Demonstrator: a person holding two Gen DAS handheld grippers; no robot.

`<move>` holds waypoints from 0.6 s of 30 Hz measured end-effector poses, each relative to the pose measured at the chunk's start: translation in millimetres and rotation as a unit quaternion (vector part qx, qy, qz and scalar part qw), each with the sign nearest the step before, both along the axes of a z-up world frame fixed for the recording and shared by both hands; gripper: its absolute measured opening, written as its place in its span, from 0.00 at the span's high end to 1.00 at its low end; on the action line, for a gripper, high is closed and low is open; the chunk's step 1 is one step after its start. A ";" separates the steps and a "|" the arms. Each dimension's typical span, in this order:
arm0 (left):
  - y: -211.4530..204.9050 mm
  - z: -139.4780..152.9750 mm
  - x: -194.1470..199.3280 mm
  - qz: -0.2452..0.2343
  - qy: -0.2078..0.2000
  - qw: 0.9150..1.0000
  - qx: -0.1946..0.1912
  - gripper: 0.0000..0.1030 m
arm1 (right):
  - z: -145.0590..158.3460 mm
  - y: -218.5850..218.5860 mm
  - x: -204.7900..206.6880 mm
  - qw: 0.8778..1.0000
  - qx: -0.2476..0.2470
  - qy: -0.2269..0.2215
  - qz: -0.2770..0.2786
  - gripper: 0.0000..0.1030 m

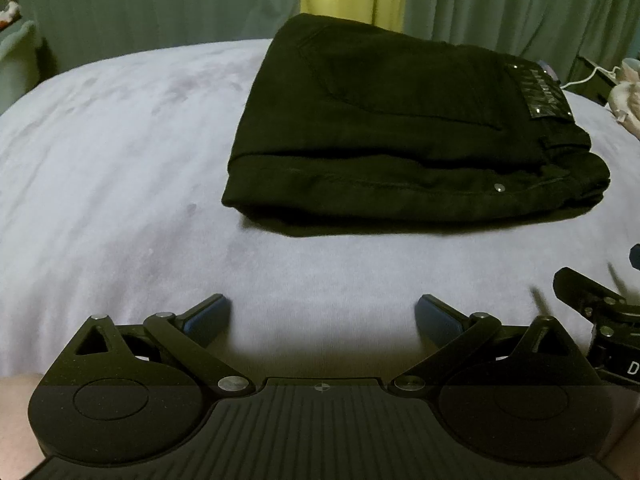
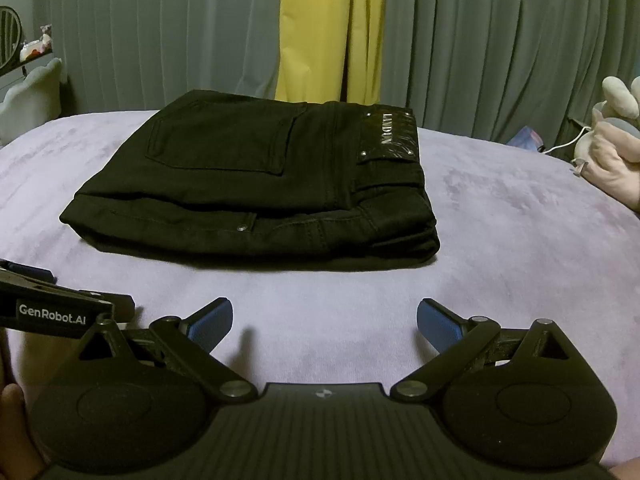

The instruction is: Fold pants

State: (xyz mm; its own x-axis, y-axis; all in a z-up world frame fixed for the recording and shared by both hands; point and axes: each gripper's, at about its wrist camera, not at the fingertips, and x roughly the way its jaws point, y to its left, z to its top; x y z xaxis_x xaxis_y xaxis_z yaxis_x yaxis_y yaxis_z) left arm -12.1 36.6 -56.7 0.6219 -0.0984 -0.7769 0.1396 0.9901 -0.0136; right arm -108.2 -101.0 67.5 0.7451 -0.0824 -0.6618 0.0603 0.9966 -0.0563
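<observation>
The black pants [image 2: 256, 184] lie on the lavender blanket [image 2: 500, 240] in a compact, layered rectangle, back pocket and waistband patch [image 2: 390, 134] on top. To my eye the folding is done; at most a little squaring remains. My left gripper [image 1: 322, 314] and right gripper [image 2: 324, 320] sit on the near side of the pants, clear of them, jaws spread wide, holding nothing.

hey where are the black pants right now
The black pants lie folded on the lavender bedspread, ahead of both open grippers, left gripper and right gripper, with the curtains behind them.
</observation>
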 end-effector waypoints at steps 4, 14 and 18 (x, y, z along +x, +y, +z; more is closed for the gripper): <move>0.7 -0.1 1.9 0.002 0.002 1.000 -0.002 0.00 | 0.0 -1.1 0.3 1.000 0.001 0.001 0.000 0.04; 0.2 -0.5 1.7 0.002 0.003 1.000 -0.002 0.00 | -0.3 -1.8 0.1 1.000 0.003 0.002 -0.001 0.04; 1.1 -0.2 1.2 0.003 0.003 1.000 -0.007 0.00 | -0.6 -1.5 -0.1 1.000 0.004 0.003 -0.001 0.04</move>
